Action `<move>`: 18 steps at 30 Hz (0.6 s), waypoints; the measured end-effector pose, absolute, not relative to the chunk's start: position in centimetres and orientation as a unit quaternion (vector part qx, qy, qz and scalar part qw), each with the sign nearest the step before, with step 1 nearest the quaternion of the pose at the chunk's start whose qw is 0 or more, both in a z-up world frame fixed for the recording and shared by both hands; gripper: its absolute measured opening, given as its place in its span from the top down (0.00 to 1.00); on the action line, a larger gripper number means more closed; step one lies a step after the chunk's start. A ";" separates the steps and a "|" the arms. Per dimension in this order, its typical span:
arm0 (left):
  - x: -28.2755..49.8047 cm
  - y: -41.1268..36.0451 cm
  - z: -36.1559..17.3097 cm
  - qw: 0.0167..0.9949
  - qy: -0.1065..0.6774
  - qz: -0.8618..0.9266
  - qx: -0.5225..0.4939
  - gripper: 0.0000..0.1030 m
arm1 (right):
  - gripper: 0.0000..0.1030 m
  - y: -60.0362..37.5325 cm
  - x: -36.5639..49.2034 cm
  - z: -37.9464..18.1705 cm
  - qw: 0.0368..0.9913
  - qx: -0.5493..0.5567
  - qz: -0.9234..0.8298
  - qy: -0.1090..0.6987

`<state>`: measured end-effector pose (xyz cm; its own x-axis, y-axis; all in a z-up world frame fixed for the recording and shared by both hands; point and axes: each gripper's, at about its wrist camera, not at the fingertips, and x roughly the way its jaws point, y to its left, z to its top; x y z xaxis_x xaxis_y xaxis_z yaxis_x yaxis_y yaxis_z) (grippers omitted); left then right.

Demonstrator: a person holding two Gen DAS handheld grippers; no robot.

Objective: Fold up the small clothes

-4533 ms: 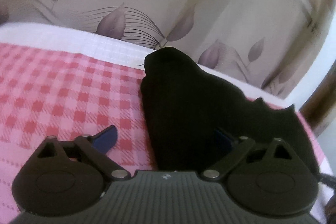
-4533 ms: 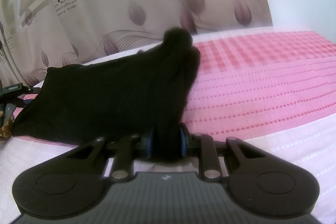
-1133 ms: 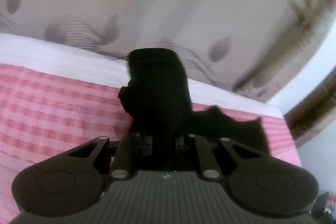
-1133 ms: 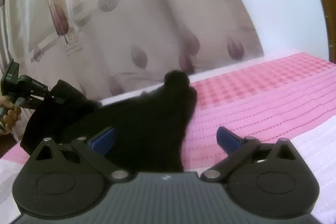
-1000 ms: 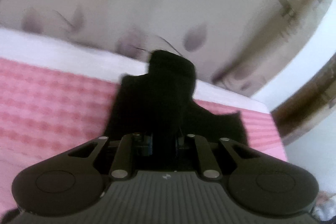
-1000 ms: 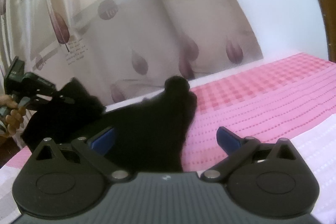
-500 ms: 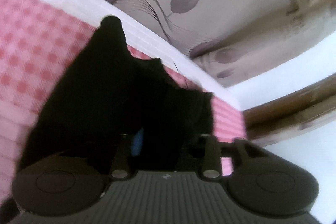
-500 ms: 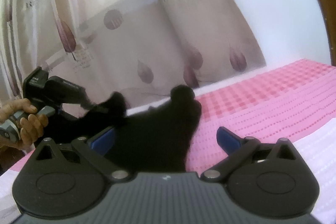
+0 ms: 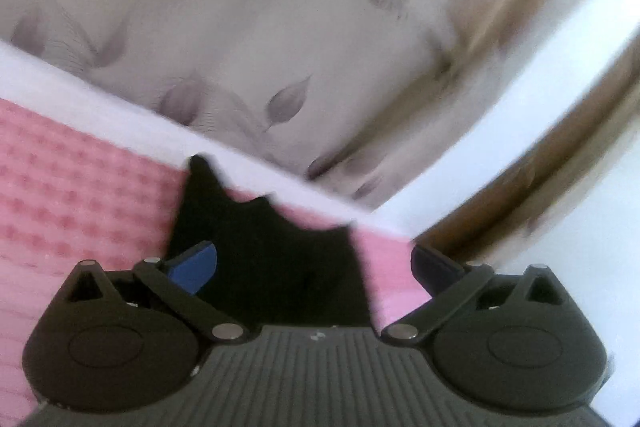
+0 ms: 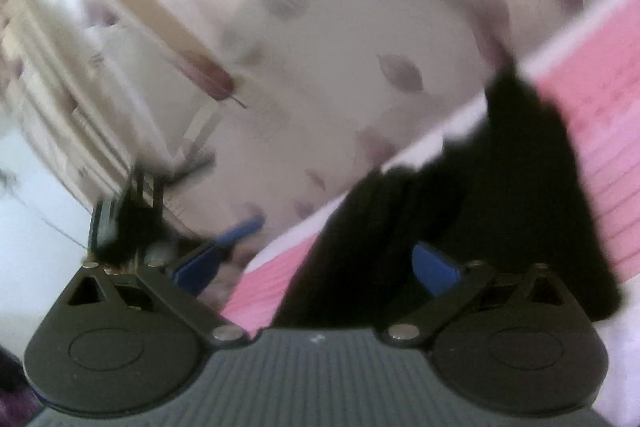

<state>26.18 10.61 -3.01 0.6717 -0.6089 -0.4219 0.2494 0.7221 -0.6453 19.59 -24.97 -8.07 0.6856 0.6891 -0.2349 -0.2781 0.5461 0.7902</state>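
Note:
A small black garment (image 9: 276, 255) lies folded on the pink checked bed cover (image 9: 72, 203), close to the bed's far edge. My left gripper (image 9: 314, 265) is open and empty just above its near part. In the right wrist view the garment (image 10: 480, 211) lies to the right, a dark folded heap on the pink cover (image 10: 600, 99). My right gripper (image 10: 316, 267) is open and empty, tilted, with its right finger over the cloth. The left gripper (image 10: 236, 231) shows blurred at the left in that view.
A pale curtain with leaf prints (image 9: 280, 27) hangs right behind the bed. A white wall and a brown wooden frame (image 9: 540, 187) stand at the right. The white sheet edge (image 9: 100, 99) runs along the far side of the bed.
My left gripper carried the held part of the garment over and has let go; its jaws are now open. My right gripper stayed open and swung leftward, tilting its view.

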 end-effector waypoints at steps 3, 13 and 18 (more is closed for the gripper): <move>23.7 10.1 -6.2 0.868 0.321 -0.278 -0.257 0.02 | 0.00 -24.1 22.7 -9.1 0.826 0.401 0.271 0.290; 19.8 7.1 -13.1 0.849 0.288 -0.361 -0.255 0.01 | 0.04 -17.8 28.1 -10.2 0.835 0.341 0.232 0.364; 18.5 8.0 -13.8 0.849 0.255 -0.374 -0.272 0.01 | 0.69 -14.8 29.0 -10.1 0.866 0.244 0.216 0.380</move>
<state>18.51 7.99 -13.79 0.5894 -0.7745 -0.2295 0.4964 0.5714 -0.6535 29.00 -14.82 -10.12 0.6188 0.5586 -0.5524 -0.1884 0.7882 0.5859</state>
